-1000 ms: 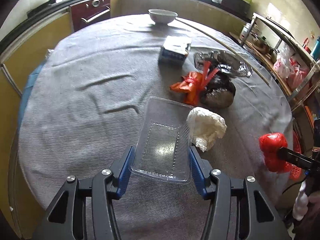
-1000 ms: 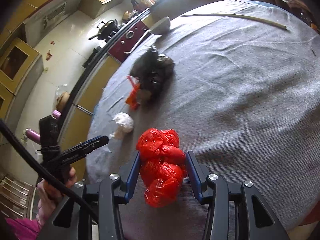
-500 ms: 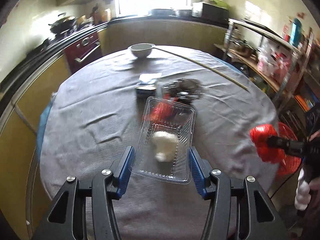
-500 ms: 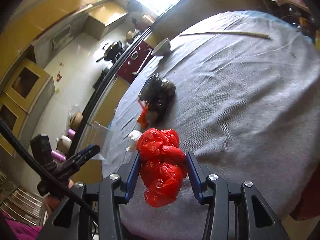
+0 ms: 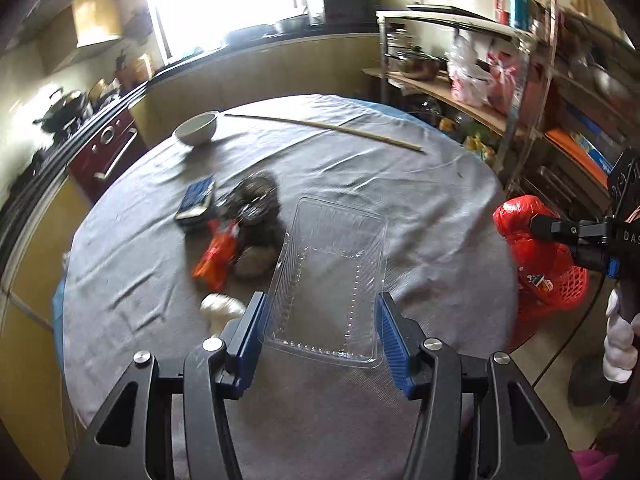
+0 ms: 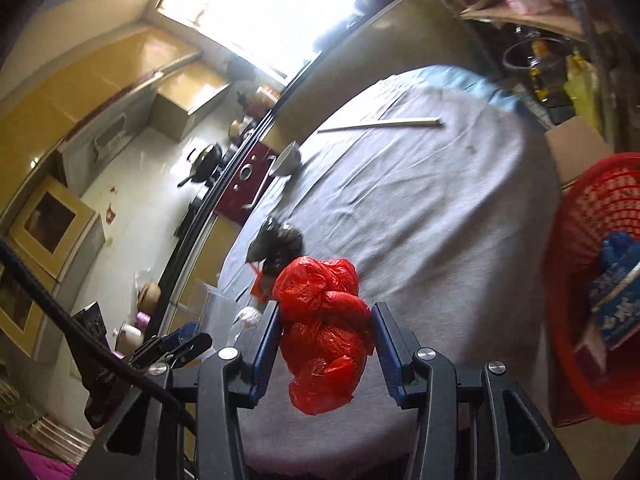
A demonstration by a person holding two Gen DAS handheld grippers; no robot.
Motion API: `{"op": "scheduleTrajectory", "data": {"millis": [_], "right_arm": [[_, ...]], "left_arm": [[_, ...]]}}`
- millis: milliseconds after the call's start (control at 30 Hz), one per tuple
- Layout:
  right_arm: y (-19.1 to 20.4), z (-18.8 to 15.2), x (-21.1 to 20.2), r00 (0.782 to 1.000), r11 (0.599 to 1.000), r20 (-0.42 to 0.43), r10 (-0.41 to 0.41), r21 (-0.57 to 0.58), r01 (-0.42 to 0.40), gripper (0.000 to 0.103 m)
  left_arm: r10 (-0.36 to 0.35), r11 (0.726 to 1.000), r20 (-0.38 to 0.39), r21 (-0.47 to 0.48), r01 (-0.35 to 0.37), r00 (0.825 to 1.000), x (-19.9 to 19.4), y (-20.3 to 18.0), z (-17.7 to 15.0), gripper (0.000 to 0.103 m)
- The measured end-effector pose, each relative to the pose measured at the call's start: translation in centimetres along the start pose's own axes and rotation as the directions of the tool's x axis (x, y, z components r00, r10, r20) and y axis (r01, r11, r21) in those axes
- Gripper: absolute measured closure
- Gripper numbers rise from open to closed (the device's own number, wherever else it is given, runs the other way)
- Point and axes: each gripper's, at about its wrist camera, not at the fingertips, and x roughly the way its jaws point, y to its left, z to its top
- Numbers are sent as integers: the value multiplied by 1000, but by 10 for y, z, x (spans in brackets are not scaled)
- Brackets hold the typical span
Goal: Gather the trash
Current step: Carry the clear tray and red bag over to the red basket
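My left gripper [image 5: 322, 330] is shut on a clear plastic tray [image 5: 332, 280], held above the round grey-clothed table [image 5: 420, 208]. My right gripper [image 6: 325, 330] is shut on a crumpled red plastic bag [image 6: 324, 332]; in the left wrist view that red bag [image 5: 520, 224] hangs past the table's right edge. A red mesh basket [image 6: 592, 280] with a blue packet inside stands on the floor to the right of the table. On the cloth lie a dark bag with an orange wrapper [image 5: 218, 256], a blue box [image 5: 196, 200] and a white paper wad [image 5: 220, 308].
A white bowl [image 5: 197, 128] and a long wooden stick [image 5: 320, 128] lie at the table's far side. A metal shelf rack [image 5: 500, 80] full of pots and bags stands right of the table. A counter and stove [image 5: 108, 148] run along the left and back.
Both grippers pulled back and up with their loads and swung right. The red basket has come into the right wrist view. The wad and dark bag now lie left of the tray.
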Motion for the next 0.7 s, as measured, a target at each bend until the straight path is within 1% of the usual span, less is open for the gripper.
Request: {"op": "scheduleTrajectory", "data": {"millis": [333,700], "right_arm": [[-29,7,-54,994,998,101,-36,50,31,55],[-61,0,-100,982,991,169,-82,121,62,55]], "left_arm": [[26,992,23,126,-28,999,4,-55,29,47],[2,971,21,239,-7,1000,15,-111,47,47]]}}
